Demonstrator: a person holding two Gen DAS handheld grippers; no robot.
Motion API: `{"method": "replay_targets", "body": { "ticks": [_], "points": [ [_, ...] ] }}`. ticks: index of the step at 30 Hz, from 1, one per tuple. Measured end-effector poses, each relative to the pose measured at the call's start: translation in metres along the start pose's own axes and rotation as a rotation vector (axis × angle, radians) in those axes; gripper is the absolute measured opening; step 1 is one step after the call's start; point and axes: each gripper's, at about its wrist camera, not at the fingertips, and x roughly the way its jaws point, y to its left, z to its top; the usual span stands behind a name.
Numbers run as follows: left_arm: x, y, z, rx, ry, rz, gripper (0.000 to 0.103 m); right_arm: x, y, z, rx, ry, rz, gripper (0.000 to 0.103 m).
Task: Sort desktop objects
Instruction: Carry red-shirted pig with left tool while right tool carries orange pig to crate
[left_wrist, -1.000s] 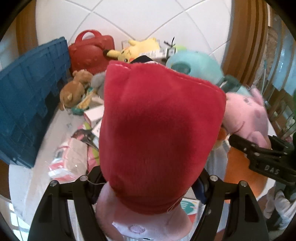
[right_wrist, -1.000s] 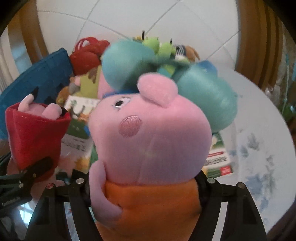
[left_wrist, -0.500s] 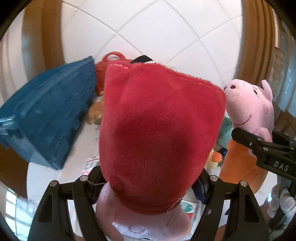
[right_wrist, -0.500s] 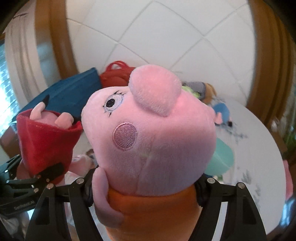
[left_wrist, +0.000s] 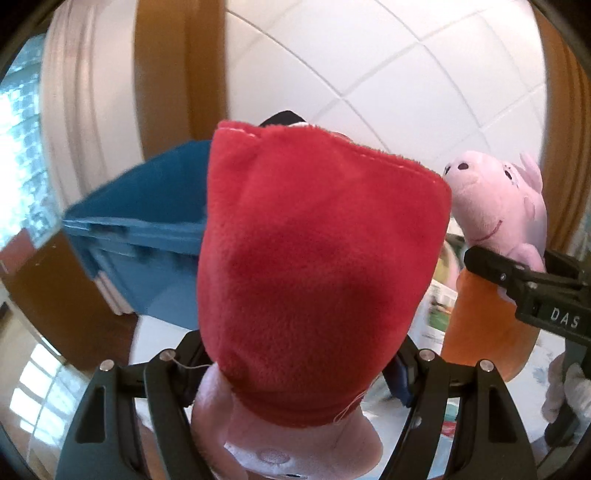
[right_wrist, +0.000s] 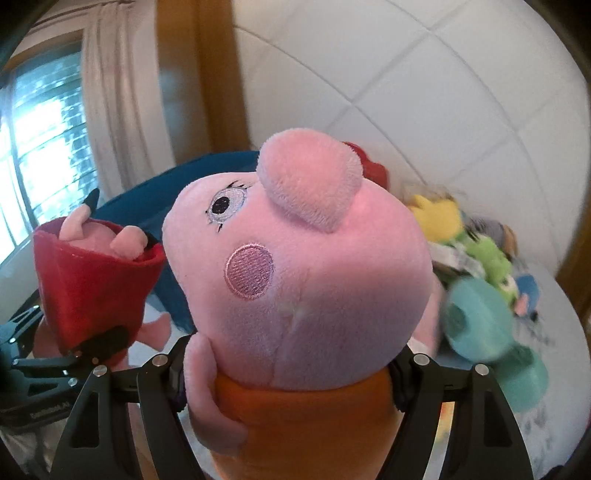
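A blue crate (left_wrist: 147, 236) stands beyond the left gripper (left_wrist: 295, 369), whose jaws clamp a red-dressed pig plush (left_wrist: 314, 266); the right gripper (right_wrist: 291, 373) squeezes an orange-dressed pig plush (right_wrist: 295, 280) between its jaws

White table, crowded with toys

We see the white table (right_wrist: 554, 417) carrying a blue crate (left_wrist: 147, 236), a teal plush (right_wrist: 480, 321), green (right_wrist: 487, 254) and yellow (right_wrist: 436, 216) plush toys, and a printed box (left_wrist: 437, 314).
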Motion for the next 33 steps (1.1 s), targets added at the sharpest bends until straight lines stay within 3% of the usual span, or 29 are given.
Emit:
{"method": "replay_targets", "body": {
  "ticks": [9, 15, 22, 29, 33],
  "points": [
    [0.006, 0.109, 0.05, -0.03, -0.039, 0.113, 0.076, 0.035, 0.096, 0.06, -0.056, -0.065, 0.086, 0.077],
    [0.023, 0.147, 0.096, -0.072, -0.081, 0.15, 0.076, 0.066, 0.147, 0.115, -0.115, -0.113, 0.138, 0.077],
    [0.055, 0.183, 0.155, -0.098, -0.102, 0.186, 0.076, 0.104, 0.174, 0.182, -0.155, -0.183, 0.219, 0.077],
    [0.131, 0.229, 0.207, -0.041, 0.003, 0.181, 0.076, 0.187, 0.194, 0.237, -0.118, -0.101, 0.213, 0.077],
    [0.195, 0.259, 0.23, -0.026, 0.112, 0.092, 0.076, 0.24, 0.2, 0.247, -0.083, -0.032, 0.135, 0.077]
  ]
}}
